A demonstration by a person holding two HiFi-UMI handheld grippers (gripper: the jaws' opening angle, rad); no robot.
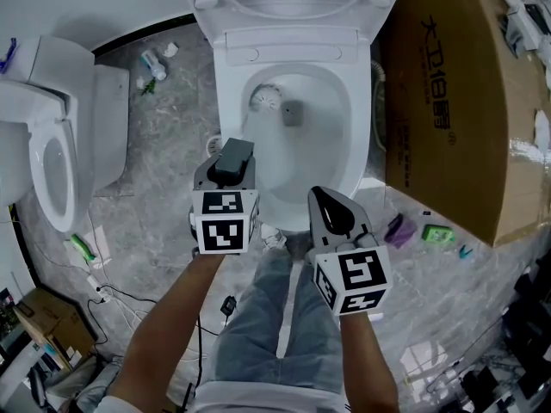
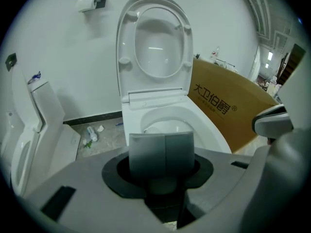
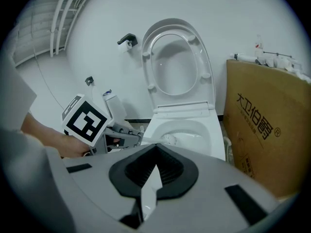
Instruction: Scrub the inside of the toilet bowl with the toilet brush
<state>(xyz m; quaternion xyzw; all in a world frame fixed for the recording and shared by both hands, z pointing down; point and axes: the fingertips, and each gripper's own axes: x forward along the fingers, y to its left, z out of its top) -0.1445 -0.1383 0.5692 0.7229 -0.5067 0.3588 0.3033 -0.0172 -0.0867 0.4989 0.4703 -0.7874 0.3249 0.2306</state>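
Note:
The white toilet bowl point(image 1: 231, 101) stands in front of me with its lid point(image 2: 155, 42) raised. A white toilet brush head point(image 1: 267, 100) lies inside the bowl at the back left, next to a dark grey patch point(image 1: 293, 113). My left gripper point(image 1: 234, 151) hangs over the bowl's front left rim. In the right gripper view a thin white handle runs from the left gripper point(image 3: 127, 139) to the brush head point(image 3: 168, 140). Its pads point(image 2: 146, 152) are pressed together. My right gripper point(image 1: 330, 206) is shut and empty above the front right rim.
A large cardboard box point(image 1: 456, 101) stands tight against the toilet's right side. A second toilet point(image 1: 52, 144) is at the left. A bottle point(image 1: 153, 65), green point(image 1: 436, 233) and purple point(image 1: 398, 229) bits and cables point(image 1: 112, 292) litter the marble floor.

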